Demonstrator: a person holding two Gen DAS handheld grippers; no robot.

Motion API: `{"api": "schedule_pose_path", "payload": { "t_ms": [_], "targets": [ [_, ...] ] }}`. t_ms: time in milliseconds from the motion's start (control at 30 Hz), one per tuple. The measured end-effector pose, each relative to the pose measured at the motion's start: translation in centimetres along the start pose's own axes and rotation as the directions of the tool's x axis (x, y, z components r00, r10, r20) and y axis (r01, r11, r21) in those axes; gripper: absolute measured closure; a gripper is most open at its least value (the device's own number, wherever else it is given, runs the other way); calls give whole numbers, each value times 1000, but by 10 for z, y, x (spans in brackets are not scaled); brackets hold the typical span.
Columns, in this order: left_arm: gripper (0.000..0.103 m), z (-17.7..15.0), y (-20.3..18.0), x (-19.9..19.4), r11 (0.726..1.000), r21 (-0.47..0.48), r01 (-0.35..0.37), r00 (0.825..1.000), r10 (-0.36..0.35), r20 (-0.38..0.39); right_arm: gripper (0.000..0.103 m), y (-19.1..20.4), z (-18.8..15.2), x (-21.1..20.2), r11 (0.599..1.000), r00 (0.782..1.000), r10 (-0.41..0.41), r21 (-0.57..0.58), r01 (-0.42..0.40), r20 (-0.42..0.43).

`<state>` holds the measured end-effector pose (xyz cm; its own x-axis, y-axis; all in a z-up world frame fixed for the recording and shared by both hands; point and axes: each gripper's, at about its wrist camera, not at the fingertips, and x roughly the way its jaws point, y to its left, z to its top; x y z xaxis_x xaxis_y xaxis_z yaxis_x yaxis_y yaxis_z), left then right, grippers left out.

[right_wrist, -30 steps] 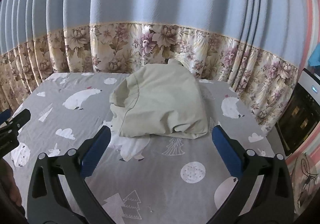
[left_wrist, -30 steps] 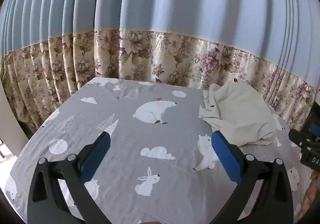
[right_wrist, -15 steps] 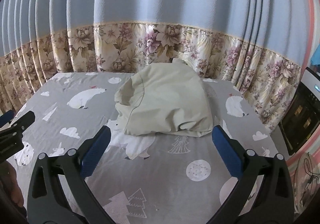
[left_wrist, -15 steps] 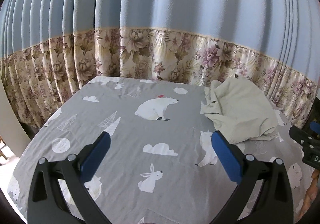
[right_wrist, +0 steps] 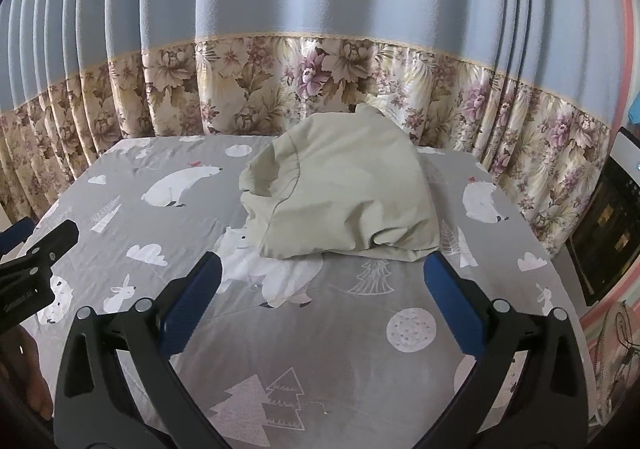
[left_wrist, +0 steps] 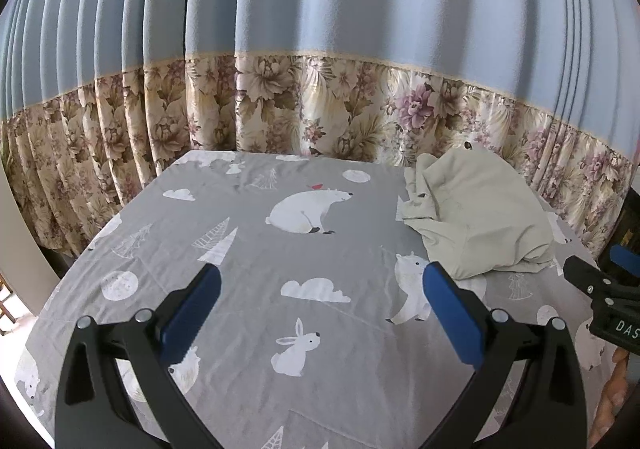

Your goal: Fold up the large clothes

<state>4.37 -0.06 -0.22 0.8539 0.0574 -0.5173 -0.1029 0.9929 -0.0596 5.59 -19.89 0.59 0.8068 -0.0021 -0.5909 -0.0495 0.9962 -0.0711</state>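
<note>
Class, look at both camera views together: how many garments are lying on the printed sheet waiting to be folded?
1. A single beige garment lies bunched in a heap on the grey animal-print sheet, near the floral curtain, ahead of the right tool. Anything beneath the heap would be hidden.

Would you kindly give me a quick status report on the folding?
Left gripper open, empty. Right gripper open, empty. Beige garment bunched on the printed sheet, untouched. Nothing between grippers and garment.
</note>
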Motion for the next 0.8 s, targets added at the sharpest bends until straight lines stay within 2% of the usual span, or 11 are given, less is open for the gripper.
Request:
{"api": "schedule_pose_path", "payload": {
  "t_ms": [267,800],
  "targets": [
    [2,-1,-1,-2,1000,12,-20,1000,20,-3,3,2,-2,1,1000,1000,-2,-9,2,-13],
    [2,-2,-4,-4,999,40,-8,1000,8,1,3,-4,-4,-6,1000,1000,-14,8,14,-2]
  ]
}}
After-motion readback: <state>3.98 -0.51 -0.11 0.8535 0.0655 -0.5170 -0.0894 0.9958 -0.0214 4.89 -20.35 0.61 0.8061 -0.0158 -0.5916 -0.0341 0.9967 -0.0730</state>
